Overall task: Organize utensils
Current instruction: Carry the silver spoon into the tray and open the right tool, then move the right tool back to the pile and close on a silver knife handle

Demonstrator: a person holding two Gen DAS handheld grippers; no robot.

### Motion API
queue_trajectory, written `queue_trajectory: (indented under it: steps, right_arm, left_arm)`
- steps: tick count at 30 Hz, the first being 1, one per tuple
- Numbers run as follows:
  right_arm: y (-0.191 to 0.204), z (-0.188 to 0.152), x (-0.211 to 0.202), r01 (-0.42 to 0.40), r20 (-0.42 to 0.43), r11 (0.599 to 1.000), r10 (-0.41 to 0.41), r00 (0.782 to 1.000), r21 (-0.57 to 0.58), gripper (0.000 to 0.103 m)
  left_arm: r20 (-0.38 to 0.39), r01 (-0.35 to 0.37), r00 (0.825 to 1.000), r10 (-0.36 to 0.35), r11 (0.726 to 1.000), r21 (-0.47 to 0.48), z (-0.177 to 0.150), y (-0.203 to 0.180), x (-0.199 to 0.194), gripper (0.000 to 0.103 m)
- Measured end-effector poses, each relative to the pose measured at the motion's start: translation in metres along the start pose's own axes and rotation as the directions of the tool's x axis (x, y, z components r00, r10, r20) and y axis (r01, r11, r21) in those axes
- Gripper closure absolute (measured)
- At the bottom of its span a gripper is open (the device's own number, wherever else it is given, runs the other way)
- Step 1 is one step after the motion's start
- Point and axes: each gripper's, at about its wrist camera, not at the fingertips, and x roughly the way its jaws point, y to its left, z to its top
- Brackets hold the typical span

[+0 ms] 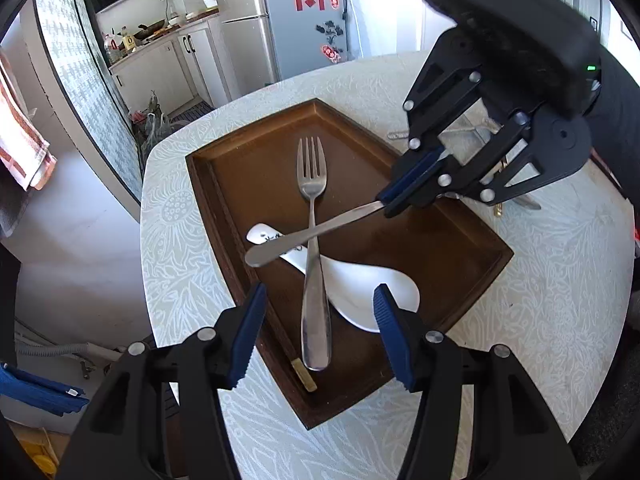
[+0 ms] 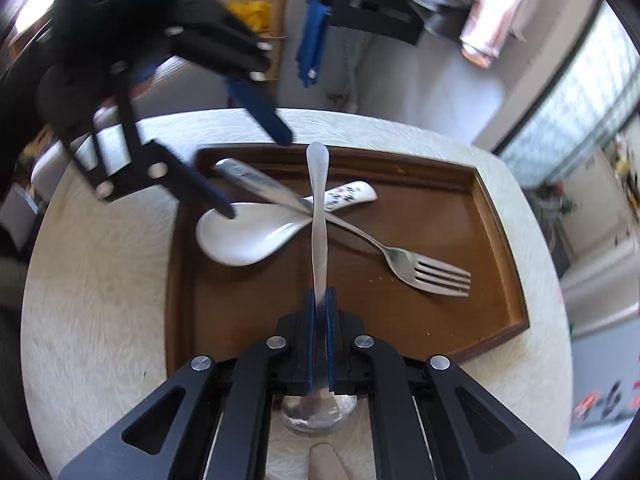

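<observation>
Metal spoon (image 2: 319,216) hanging over tray (image 2: 502,240) near worktop's (image 2: 100,280) edge, right gripper (image 2: 319,300) jaws clamping its neck for placement; left gripper (image 1: 316,312) jaws half-open, empty, hovering above fork (image 1: 314,240) and ceramic spoon (image 1: 360,292).

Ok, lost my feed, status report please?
Right gripper shut on metal spoon, over tray. Left gripper open, empty. Fork and white spoon lie beneath.

Left tongs (image 1: 316,334) agape, right tongs (image 2: 319,300) clamped
</observation>
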Motion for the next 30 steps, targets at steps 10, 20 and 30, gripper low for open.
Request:
queue_trajectory:
  steps: [10,20,30]
  right_arm:
    - [-0.048,0.009,0.021,-0.002,-0.009,0.921,0.006,1.000,0.389,0.098]
    - [-0.053,0.007,0.021,-0.020,-0.006,0.780,0.031,1.000,0.626,0.098]
    - [-0.053,0.002,0.017,0.042,-0.025,0.656,-0.035,0.999,0.754,0.061]
  left_arm:
    - [0.015,0.022,1.000,-0.022,1.000,0.005,0.009,-0.009,0.005,0.044]
    - [0.025,0.029,0.999,-0.030,0.999,0.017,0.018,-0.017,0.012,0.041]
    - [0.032,0.034,0.999,-0.034,0.999,0.008,0.023,-0.019,0.018,0.041]
